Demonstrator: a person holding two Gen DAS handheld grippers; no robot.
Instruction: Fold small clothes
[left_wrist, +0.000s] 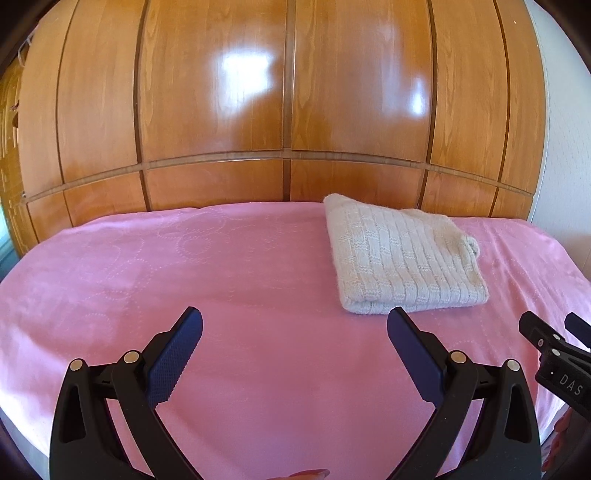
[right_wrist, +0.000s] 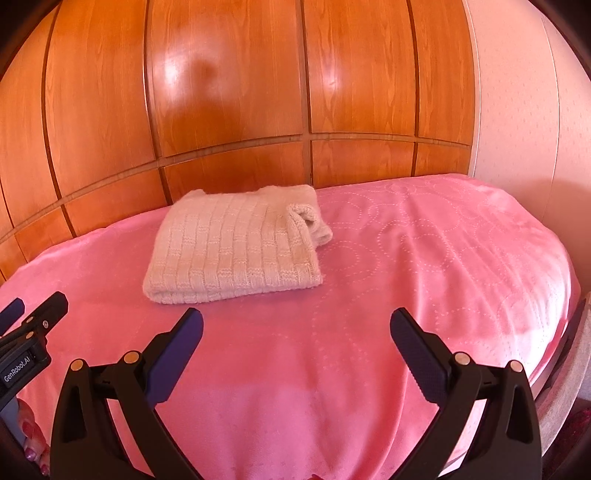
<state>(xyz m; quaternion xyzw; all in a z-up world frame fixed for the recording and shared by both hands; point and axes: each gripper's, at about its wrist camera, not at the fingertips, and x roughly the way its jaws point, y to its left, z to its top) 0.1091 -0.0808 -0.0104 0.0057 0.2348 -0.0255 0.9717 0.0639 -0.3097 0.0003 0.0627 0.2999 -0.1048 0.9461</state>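
A cream knitted garment (left_wrist: 399, 254) lies folded into a thick rectangle on the pink bedspread (left_wrist: 221, 266), with a rolled cuff showing at its right side. My left gripper (left_wrist: 294, 319) hovers open over the spread, nearer than the garment and to its left, holding nothing. In the right wrist view the same folded knit (right_wrist: 236, 247) sits ahead and to the left of my right gripper (right_wrist: 296, 319), which is also open with nothing between its fingers. Each gripper shows at the edge of the other's view: the right gripper (left_wrist: 546, 325) and the left gripper (right_wrist: 37, 306).
A glossy wooden panelled wardrobe (left_wrist: 288, 110) rises right behind the bed. A pale wall (right_wrist: 524, 110) stands at the right. The bed's right edge (right_wrist: 561, 332) drops off near my right gripper. Painted fingernails (right_wrist: 31, 439) show at the lower left.
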